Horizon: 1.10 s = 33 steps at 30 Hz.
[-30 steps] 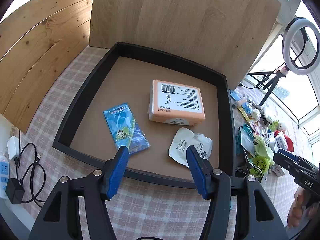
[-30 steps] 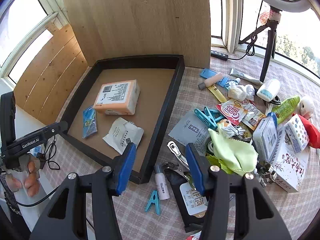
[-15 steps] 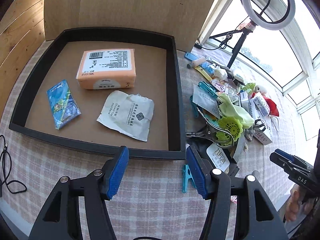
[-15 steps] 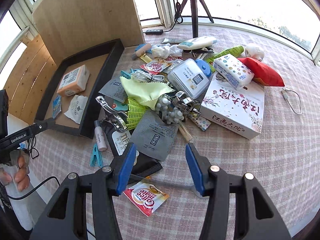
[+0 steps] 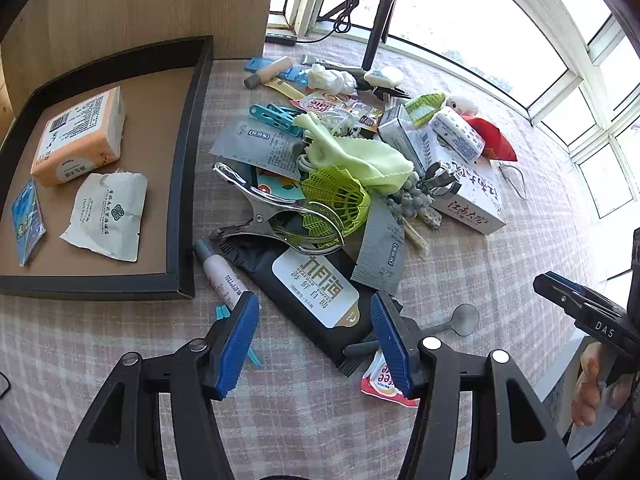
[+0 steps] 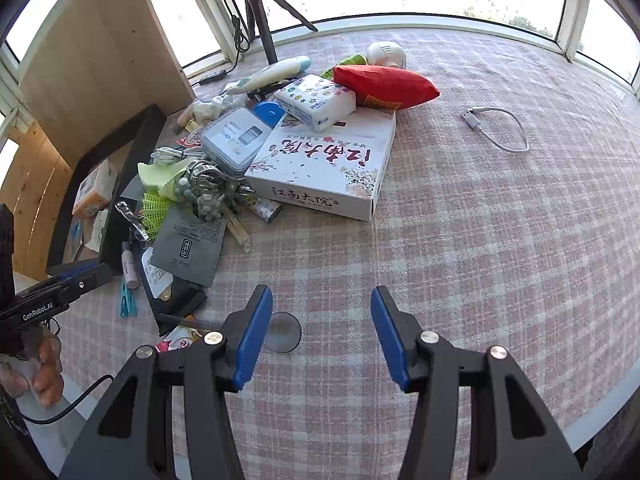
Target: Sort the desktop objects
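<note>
Both jaws gape wide and hold nothing. Left gripper (image 5: 314, 340) hangs over the near edge of the clutter, its blue pads straddling a black wet-wipe pack with a white label (image 5: 316, 294), which lies flat just beyond the fingertips. Beside it, a black-rimmed brown tray (image 5: 182, 184) carries an orange tissue pack (image 5: 78, 136). Right gripper (image 6: 320, 334) hovers above bare pink checked tablecloth (image 6: 480, 240), with a flat grey disc (image 6: 282, 332) by its left pad and the heap well off to the left.

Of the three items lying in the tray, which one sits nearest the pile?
The crumpled white packet; the orange tissue pack and blue packet lie farther inside the black tray.
</note>
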Each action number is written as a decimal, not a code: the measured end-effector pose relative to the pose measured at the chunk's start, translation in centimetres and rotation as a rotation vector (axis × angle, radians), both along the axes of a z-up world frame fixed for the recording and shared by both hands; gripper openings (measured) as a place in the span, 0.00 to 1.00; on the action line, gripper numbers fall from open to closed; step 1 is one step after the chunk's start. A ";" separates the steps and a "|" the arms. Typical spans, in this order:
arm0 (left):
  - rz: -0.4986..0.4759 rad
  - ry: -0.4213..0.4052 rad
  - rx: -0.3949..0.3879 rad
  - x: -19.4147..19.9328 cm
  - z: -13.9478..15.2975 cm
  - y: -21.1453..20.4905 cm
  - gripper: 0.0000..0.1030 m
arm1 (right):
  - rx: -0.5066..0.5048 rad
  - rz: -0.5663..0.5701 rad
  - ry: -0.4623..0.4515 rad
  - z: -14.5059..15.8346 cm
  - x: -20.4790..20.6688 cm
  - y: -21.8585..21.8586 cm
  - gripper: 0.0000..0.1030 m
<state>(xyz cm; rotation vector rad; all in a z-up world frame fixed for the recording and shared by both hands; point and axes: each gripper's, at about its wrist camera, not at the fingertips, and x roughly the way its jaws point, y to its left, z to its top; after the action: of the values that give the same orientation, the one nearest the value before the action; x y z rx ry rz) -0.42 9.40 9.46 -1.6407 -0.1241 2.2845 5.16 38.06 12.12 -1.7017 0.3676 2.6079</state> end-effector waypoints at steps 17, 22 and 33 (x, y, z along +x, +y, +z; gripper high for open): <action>-0.060 0.038 -0.014 -2.2 1.6 8.2 0.53 | -0.025 -0.019 0.043 0.0 -5.5 5.9 0.49; -0.134 0.064 -0.006 -4.4 2.7 12.3 0.53 | -0.050 -0.001 0.040 -0.4 -8.3 6.9 0.49; -0.281 0.020 -0.070 -9.5 -0.6 20.2 0.53 | -0.151 -0.028 -0.016 -4.5 -12.4 8.7 0.40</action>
<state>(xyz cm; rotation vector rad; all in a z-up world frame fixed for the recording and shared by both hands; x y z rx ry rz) -9.87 29.64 8.90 -1.5565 0.1828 2.1115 -7.28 46.78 7.62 -1.7447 0.5979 2.6057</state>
